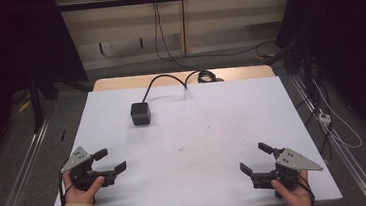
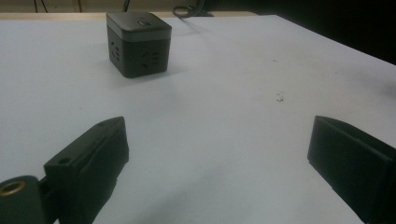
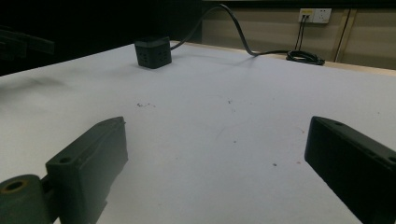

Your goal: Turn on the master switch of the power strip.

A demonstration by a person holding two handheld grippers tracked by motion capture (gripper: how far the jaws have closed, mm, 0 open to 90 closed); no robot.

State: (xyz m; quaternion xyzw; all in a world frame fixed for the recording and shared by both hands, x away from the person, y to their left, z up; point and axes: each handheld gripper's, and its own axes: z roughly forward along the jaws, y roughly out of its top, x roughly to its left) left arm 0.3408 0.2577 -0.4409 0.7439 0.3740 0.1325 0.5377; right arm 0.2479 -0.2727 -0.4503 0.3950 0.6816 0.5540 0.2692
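Observation:
A black cube-shaped power socket point(image 1: 140, 113) stands on the white table point(image 1: 200, 146) at the far left of centre, its black cable point(image 1: 169, 79) running to the back edge. My left gripper point(image 1: 110, 160) rests open at the near left, held by a hand. My right gripper point(image 1: 255, 159) rests open at the near right. From the left gripper view the cube point(image 2: 138, 43) lies well ahead, left of the left gripper point(image 2: 217, 140), which holds nothing. In the right gripper view the cube point(image 3: 152, 52) is far off, beyond the open right gripper point(image 3: 215, 140).
The cable coils point(image 1: 207, 75) at the table's back edge on a wooden strip. Wall sockets point(image 3: 315, 15) and loose cables point(image 1: 333, 125) lie beyond and to the right. Metal rails point(image 1: 21, 167) run along both sides of the table.

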